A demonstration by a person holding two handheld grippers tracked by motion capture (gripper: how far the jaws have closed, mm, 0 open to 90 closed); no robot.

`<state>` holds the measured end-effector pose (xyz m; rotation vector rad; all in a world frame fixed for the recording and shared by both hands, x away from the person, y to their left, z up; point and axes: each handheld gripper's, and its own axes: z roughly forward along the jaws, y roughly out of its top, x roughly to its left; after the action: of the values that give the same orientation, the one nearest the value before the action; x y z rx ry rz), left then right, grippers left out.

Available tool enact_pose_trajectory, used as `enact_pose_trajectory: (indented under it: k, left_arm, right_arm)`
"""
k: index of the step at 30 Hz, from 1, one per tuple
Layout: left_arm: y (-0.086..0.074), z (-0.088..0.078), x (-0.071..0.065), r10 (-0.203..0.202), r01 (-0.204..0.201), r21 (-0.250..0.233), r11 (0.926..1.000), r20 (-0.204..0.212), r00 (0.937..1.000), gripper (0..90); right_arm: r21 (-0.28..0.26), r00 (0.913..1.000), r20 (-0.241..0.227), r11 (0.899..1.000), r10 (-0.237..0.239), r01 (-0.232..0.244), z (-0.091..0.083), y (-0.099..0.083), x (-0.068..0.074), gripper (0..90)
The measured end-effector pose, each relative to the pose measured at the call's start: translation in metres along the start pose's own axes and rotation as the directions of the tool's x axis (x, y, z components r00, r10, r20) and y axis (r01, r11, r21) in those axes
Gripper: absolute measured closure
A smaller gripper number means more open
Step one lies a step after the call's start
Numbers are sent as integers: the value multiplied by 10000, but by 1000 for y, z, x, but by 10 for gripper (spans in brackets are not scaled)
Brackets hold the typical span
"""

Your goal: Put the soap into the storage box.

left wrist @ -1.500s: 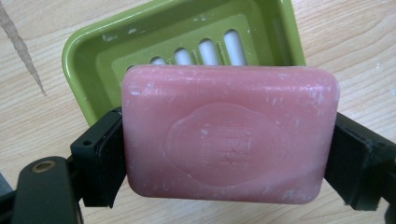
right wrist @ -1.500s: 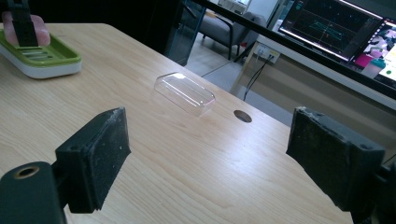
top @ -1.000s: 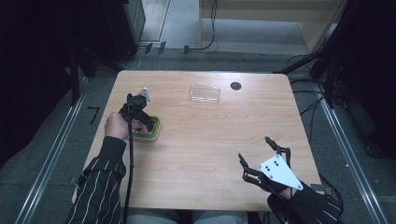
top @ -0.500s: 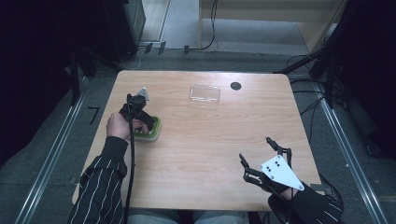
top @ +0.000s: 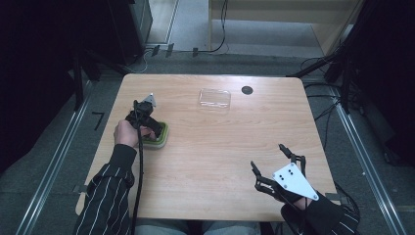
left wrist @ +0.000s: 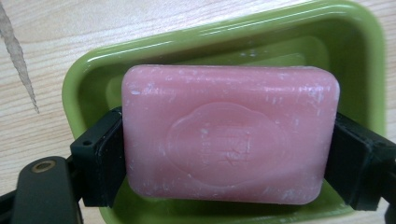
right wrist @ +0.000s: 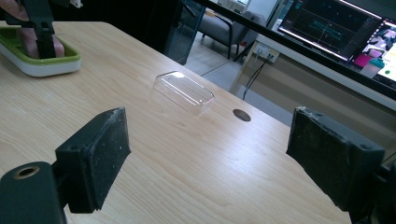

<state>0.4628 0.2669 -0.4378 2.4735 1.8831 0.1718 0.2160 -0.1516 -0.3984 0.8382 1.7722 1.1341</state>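
A pink bar of soap [left wrist: 229, 135] lies in a green soap dish [left wrist: 84, 79] at the table's left. My left gripper [left wrist: 229, 161] points down into the dish and is shut on the soap, one black pad pressed against each short end. In the high view the left gripper [top: 147, 125] covers the dish [top: 162, 141], with a hand in a striped sleeve behind it. My right gripper [top: 268, 155] rests near the table's front right edge, open, with nothing between its jaws [right wrist: 210, 154].
A clear plastic lid [top: 215, 98] lies upside down at the back middle of the wooden table [top: 220, 147], next to a round dark hole [top: 247, 90]. The right gripper view has the lid [right wrist: 184, 92] ahead and the dish [right wrist: 42, 65] far left.
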Motion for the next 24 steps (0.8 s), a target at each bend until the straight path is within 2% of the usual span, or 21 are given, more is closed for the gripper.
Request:
enact_pose_trajectory:
  k: [18, 22, 24]
  left_arm:
    - [-1, 2, 0, -338, 337, -84, 9994, -125, 9993, 136]
    - [-3, -7, 0, -301, 289, -374, 9989, -335, 9990, 80]
    - [-5, -13, 1, -278, 266, -437, 9987, -267, 9993, 62]
  right_arm:
    - [-26, 10000, 19, 10000, 4, -4, 0, 0, 0, 132]
    - [-39, 10000, 11, 10000, 7, -7, -1, 0, 0, 132]
    - [-57, 10000, 12, 10000, 4, -3, -1, 0, 0, 132]
